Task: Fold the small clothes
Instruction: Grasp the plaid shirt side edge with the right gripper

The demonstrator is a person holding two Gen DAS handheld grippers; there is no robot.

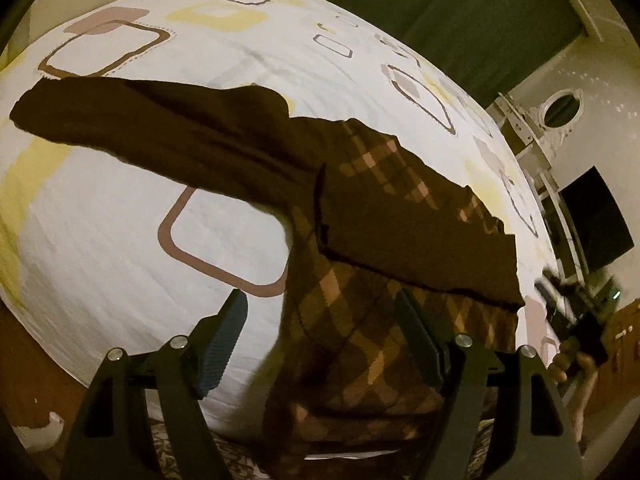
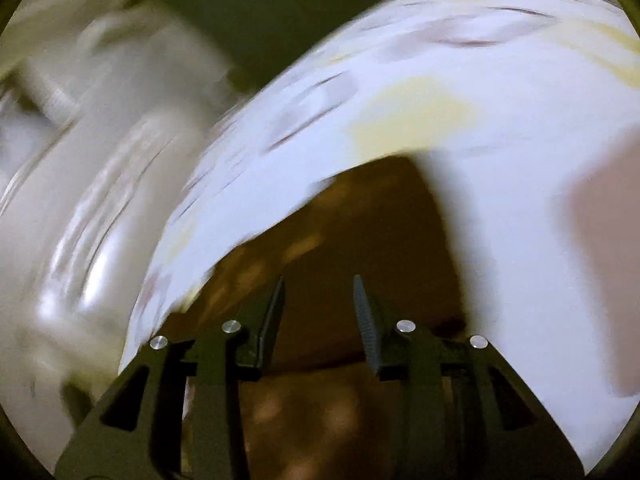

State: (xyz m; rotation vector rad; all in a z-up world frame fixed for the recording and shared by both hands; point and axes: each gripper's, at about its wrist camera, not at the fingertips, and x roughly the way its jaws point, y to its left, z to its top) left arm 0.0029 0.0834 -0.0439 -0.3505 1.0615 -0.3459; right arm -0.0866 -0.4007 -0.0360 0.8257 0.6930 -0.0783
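A small brown sweater with an orange check front lies on the white patterned bedsheet. One plain brown sleeve stretches out to the left, and the other sleeve is folded across the chest. My left gripper hovers open over the sweater's lower part, with its fingers apart and nothing pinched. In the blurred right wrist view, my right gripper stands partly open over the brown sweater, with an empty gap between its pads. The right gripper and the hand holding it show blurred at the bed's right edge.
A green curtain hangs beyond the bed. White furniture with a round opening and a dark screen stand at the right. A brown surface shows past the bed's near left edge. Pale furniture is blurred at the left.
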